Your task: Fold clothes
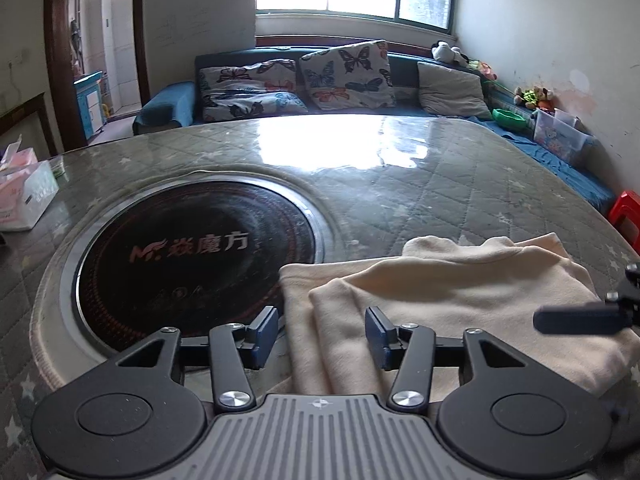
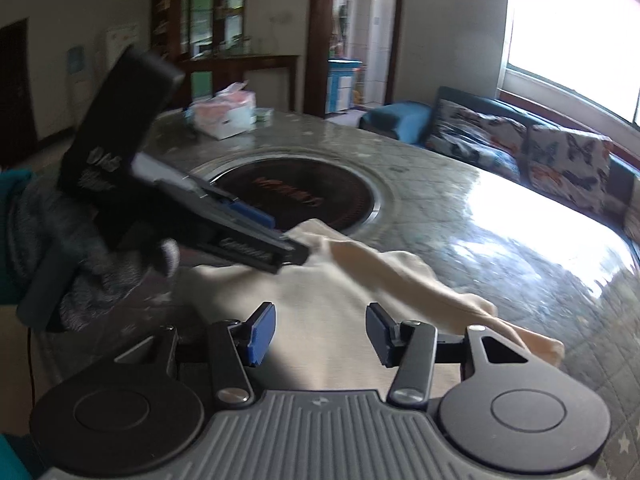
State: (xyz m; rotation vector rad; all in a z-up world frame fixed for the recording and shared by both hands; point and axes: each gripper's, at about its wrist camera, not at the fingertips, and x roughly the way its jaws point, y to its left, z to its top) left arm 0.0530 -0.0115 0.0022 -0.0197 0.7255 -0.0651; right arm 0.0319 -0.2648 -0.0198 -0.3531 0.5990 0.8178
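Just beyond each open, empty hand-held gripper (image 1: 322,336), folded cream garment (image 1: 440,304) on table (image 1: 400,184).

The right gripper (image 2: 321,330) fills the bottom of the frame, jaws apart over cream cloth (image 2: 320,300). At left, a gloved hand (image 2: 92,264) holds the left gripper (image 2: 294,254), its tip at the cloth's far edge.

Left gripper (image 2: 280,236) blurred in right wrist view; garment's (image 1: 460,304) near edge hidden behind gripper bodies.
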